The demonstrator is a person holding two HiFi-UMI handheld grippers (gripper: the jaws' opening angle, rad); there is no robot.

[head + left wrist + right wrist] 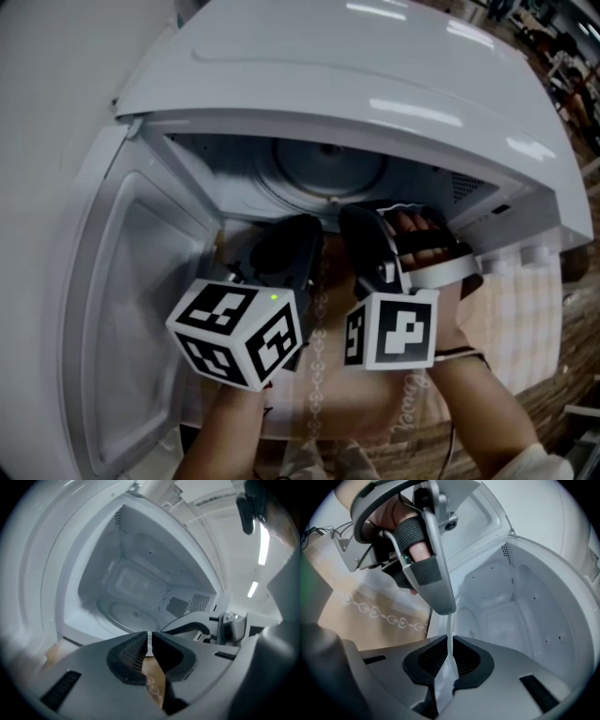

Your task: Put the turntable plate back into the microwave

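The clear glass turntable plate (449,631) shows edge-on as a thin pale strip. My right gripper (451,656) is shut on its near rim. The strip runs up into the tip of my left gripper (440,605), whose jaws in its own view (150,641) stand only a thin slit apart. In the head view both grippers, left (284,251) and right (366,242), sit side by side at the mouth of the white microwave (375,94), pointing into its cavity (140,583). The plate itself is hidden there by the grippers.
The microwave door (131,309) hangs open at the left. A round recess (133,614) marks the cavity floor. A tan cloth with a looped pattern (370,616) covers the surface in front. A hand in a black strap (412,531) holds the left gripper.
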